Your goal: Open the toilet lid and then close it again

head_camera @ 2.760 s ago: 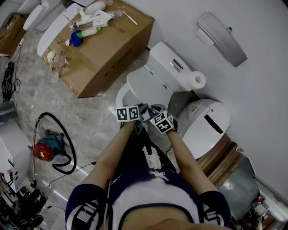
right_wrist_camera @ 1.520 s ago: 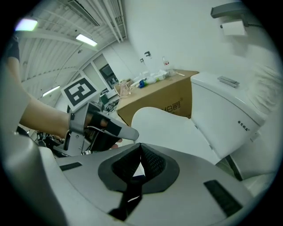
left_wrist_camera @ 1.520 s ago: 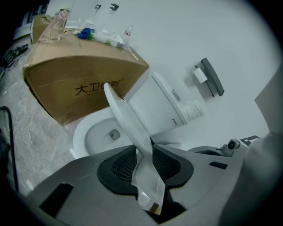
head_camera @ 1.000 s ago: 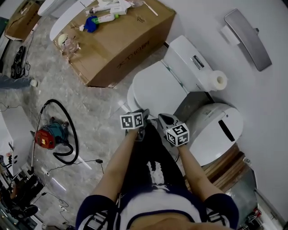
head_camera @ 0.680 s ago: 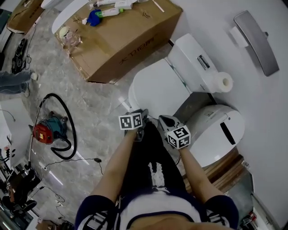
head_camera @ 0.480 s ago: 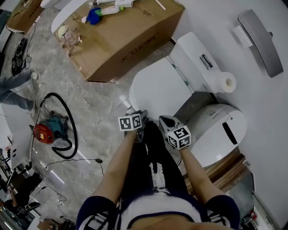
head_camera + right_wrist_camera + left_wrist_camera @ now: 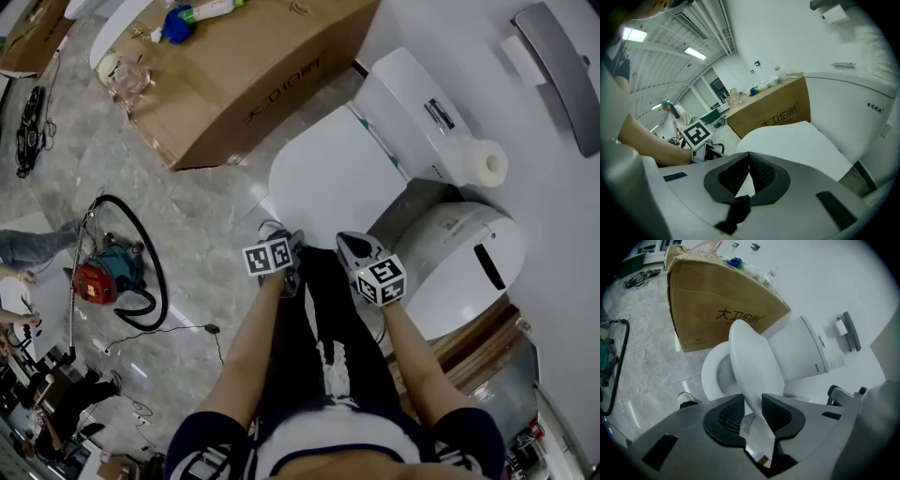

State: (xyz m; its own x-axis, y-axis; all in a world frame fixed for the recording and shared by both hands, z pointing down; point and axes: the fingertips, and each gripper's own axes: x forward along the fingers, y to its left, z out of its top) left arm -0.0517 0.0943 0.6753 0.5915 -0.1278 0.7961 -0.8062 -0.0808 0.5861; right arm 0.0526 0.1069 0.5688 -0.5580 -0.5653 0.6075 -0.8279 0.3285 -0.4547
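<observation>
Left claw (image 7: 752, 401) on lid (image 7: 752, 355), box (image 7: 719, 310) behind

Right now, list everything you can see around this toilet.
toilet: one, white, against the wall
lid: one, white, partly raised
box: one, brown cardboard, left of toilet, small items on top
paper roll: one, white, at the tank's right side
bin: one, white, right of toilet
machine: one, red with black hose, on floor at left
wall fitting: one, grey, on wall beyond the tank
left claw: one, grey, shut on lid's front edge
right claw: one, grey, shut, empty, beside lid
</observation>
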